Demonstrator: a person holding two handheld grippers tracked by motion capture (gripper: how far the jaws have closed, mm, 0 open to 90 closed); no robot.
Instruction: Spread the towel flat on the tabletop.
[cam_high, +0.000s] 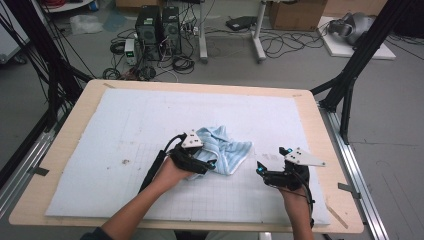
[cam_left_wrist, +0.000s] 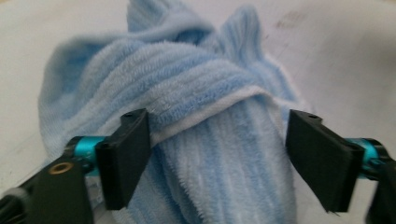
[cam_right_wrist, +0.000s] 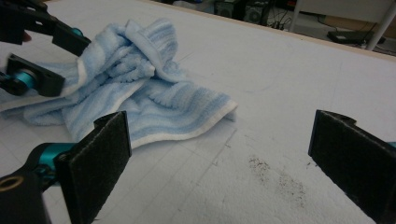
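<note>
A crumpled light-blue striped towel (cam_high: 227, 150) lies near the middle of the white mat (cam_high: 150, 115). My left gripper (cam_high: 212, 165) is at the towel's near-left edge. Its jaws stand wide, and a raised fold of the towel (cam_left_wrist: 210, 154) lies between them without being pinched. In the right gripper view the left gripper (cam_right_wrist: 51, 56) straddles the towel's (cam_right_wrist: 154, 93) left end. My right gripper (cam_high: 259, 169) rests low over the mat to the right of the towel. It (cam_right_wrist: 219, 158) is open, points toward the towel's white-hemmed corner, and has nothing between its jaws.
A dark smudge (cam_right_wrist: 275, 177) marks the mat just ahead of the right gripper, and a smaller one (cam_high: 125, 161) sits at the left. The mat lies on a wooden tabletop (cam_high: 65, 145). Computer towers (cam_high: 157, 30) and cables stand on the floor beyond.
</note>
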